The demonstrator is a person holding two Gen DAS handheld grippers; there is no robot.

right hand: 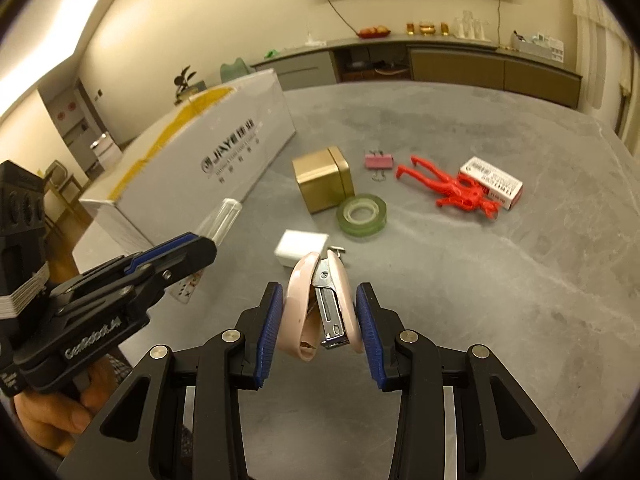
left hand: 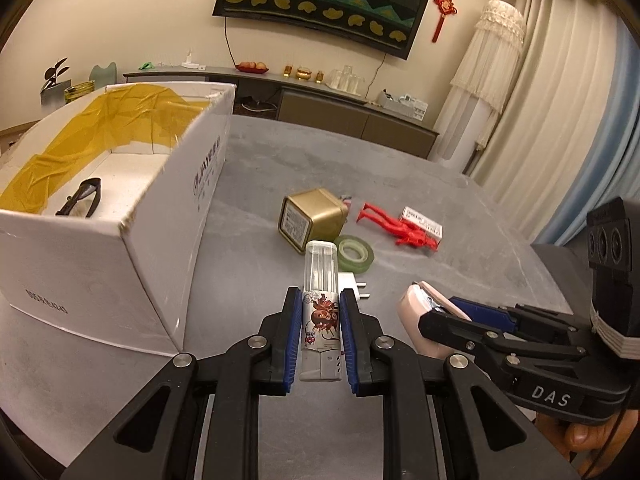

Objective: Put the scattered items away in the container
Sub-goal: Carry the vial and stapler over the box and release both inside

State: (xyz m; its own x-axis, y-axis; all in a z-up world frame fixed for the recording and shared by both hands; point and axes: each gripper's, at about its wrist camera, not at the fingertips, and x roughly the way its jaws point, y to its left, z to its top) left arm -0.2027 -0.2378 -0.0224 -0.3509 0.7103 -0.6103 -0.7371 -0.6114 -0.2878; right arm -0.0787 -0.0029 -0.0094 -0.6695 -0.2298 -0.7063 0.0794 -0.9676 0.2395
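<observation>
Carrying looks to be the step in hand: both grippers are loaded and lifted off the desk (left hand: pixel 400 168). The left gripper (left hand: pixel 320 316) is closed narrowly on a clear-capped tube (left hand: pixel 320 292), just beside the white box (left hand: pixel 172 216) at the desk's left edge. The right gripper (right hand: pixel 318 316), pinched about half shut, clamps a pink stapler (right hand: pixel 320 304). Next, each load likely needs raising over the box rim before release.

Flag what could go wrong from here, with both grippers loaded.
The tall bottle is pinched only low down by the left gripper, so it may pivot or slip on the way to the box. The pink stapler sits splayed open in the right gripper and could twist out.
</observation>
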